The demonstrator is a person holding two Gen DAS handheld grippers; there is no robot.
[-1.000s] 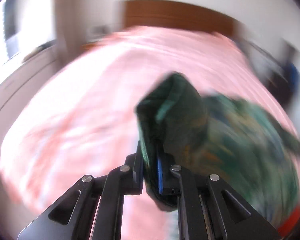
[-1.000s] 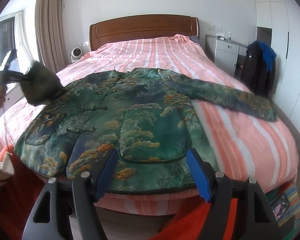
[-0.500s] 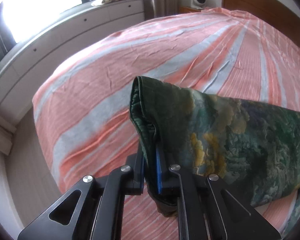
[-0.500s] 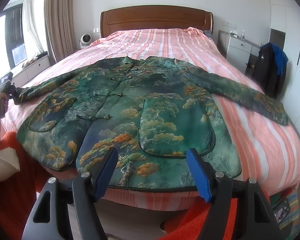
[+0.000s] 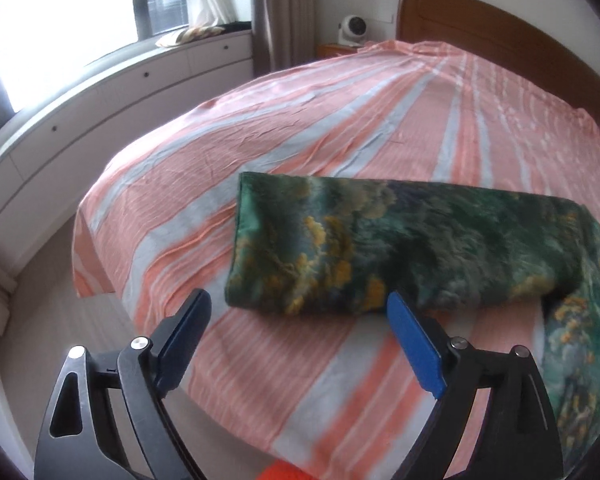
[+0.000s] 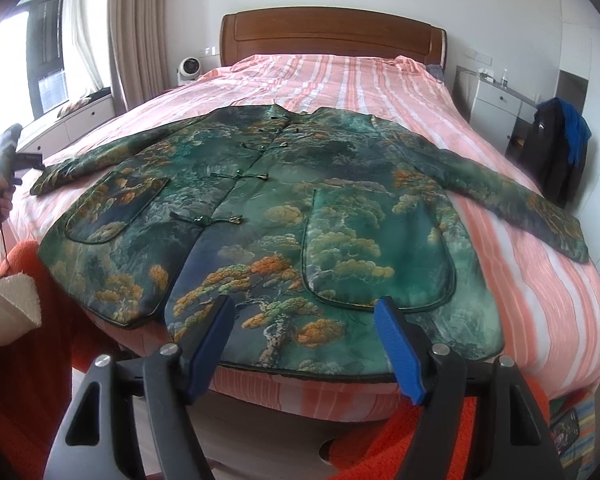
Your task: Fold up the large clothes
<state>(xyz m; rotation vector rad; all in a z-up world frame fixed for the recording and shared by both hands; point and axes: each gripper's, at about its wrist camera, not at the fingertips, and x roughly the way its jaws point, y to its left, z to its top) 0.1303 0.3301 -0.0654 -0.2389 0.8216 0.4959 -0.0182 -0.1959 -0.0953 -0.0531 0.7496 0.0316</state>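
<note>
Now the jacket's sleeve [image 5: 400, 248] lies just beyond the wide-apart left tongs [image 5: 296, 316].

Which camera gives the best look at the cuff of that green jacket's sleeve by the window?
The left wrist view: the cuff lies close and large on the bedspread. The right wrist view shows it only small, at the far left.

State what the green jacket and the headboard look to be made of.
Green jacket: probably a woven brocade or satin, lightly padded; it has a soft sheen, a woven-looking pine and cloud pattern, and knotted cord fastenings. Headboard: looks like solid or veneered wood, reddish brown, with a smooth glossy varnish.
</note>
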